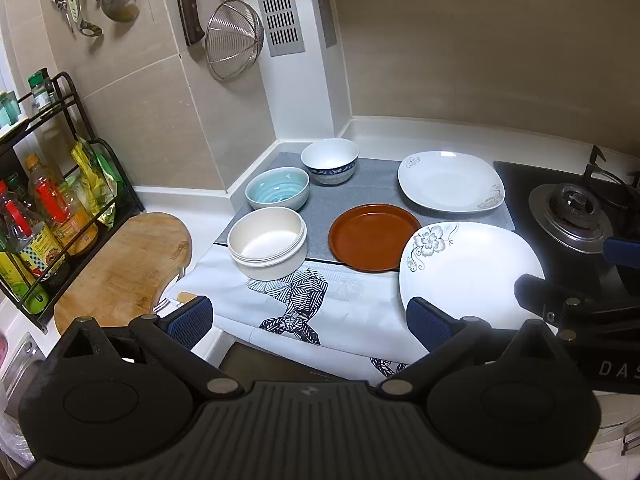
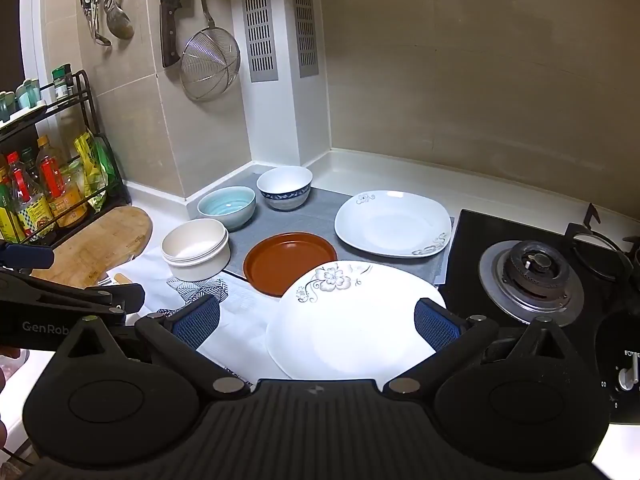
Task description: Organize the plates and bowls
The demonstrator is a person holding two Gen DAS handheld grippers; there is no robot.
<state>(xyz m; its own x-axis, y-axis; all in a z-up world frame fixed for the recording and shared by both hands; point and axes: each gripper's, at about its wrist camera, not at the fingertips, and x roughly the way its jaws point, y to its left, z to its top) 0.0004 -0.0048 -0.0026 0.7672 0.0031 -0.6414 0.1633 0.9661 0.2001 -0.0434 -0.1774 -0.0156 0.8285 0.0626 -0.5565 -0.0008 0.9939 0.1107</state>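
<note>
On the counter mats stand a cream bowl (image 1: 267, 247) (image 2: 196, 249), a light blue bowl (image 1: 277, 193) (image 2: 226, 207) and a white bowl with a blue band (image 1: 330, 160) (image 2: 284, 187). A brown plate (image 1: 374, 237) (image 2: 289, 262) lies in the middle. A small white flowered plate (image 1: 450, 181) (image 2: 393, 223) lies behind it, and a large white flowered plate (image 1: 468, 274) (image 2: 352, 320) in front right. My left gripper (image 1: 310, 322) is open and empty above the patterned cloth. My right gripper (image 2: 316, 326) is open and empty above the large plate.
A gas stove (image 1: 572, 216) (image 2: 532, 280) is on the right. A wooden cutting board (image 1: 124, 268) (image 2: 96, 240) and a black rack of bottles (image 1: 44, 208) (image 2: 44, 192) are on the left. Utensils, a knife and a strainer (image 1: 234, 36) hang on the wall.
</note>
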